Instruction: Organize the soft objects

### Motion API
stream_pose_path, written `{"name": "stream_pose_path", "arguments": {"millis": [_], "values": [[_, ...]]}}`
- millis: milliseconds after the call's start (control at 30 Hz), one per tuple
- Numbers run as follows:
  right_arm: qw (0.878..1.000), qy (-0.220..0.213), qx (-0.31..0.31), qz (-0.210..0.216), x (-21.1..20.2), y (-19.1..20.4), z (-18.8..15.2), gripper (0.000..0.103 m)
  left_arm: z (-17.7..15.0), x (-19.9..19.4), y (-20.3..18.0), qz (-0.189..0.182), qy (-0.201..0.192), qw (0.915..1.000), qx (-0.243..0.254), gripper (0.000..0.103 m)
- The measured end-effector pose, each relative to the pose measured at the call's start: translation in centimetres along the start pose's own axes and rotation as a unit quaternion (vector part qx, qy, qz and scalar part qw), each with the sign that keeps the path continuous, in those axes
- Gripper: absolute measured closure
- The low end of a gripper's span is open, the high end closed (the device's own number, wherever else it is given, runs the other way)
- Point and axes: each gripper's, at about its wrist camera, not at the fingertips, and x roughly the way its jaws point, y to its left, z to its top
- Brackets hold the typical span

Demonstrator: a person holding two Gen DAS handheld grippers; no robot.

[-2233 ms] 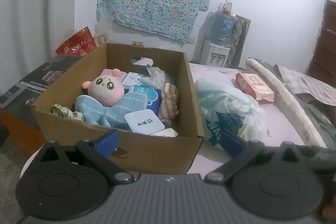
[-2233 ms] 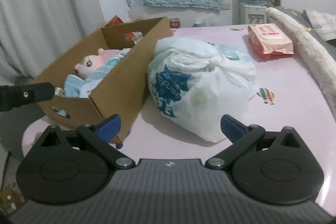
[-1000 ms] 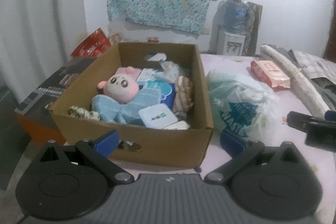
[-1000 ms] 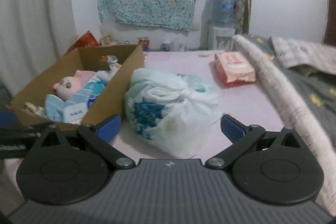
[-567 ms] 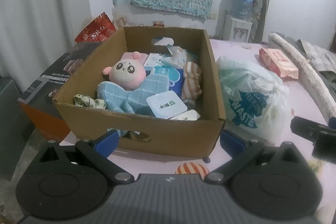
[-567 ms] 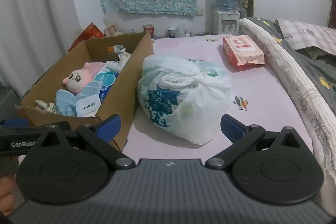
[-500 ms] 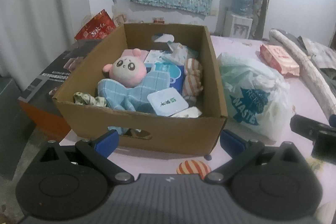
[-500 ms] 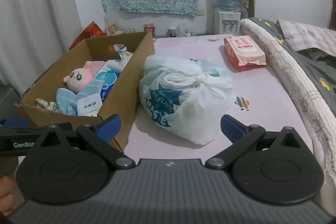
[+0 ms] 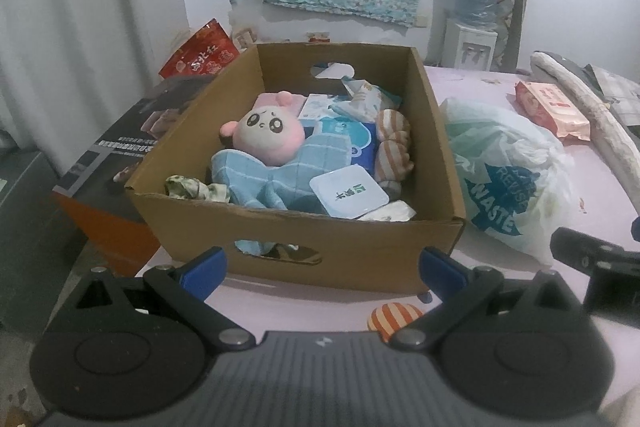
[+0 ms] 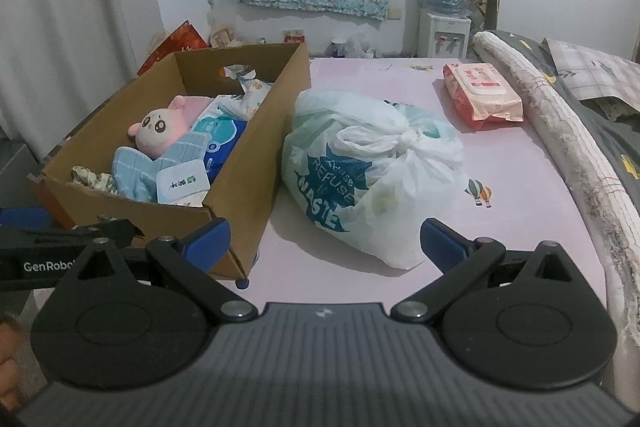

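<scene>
Here, the pink bed sheet [image 10: 400, 279] carries a cardboard box [image 9: 344, 255] at its left edge, full of soft things: a pink plush doll [image 9: 266, 135] on a blue checked cloth [image 9: 272, 179]. Just beside the box sits a knotted white plastic bag [image 10: 372, 179]. A striped orange ball [image 9: 394, 315] lies near the box's front. Both my left jaws [image 9: 322, 267] and right jaws [image 10: 324, 239] are spread, empty.

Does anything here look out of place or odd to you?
One thing: a small orange-and-white striped soft item lies on the pink surface just outside the cardboard box, in front of its near wall, while a similar striped item sits inside. Also, blue cloth pokes through the box's handle slot.
</scene>
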Motion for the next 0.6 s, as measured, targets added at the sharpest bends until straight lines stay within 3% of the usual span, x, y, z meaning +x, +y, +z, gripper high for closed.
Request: {"name": "stream_pose_path", "arguments": {"millis": [600], "values": [[1.000, 0.009, -0.003, 0.001, 0.71, 0.04, -0.12, 0.001, -0.04, 0.39, -0.20, 0.001, 0.007, 1.0000, 0.000, 0.000]]}}
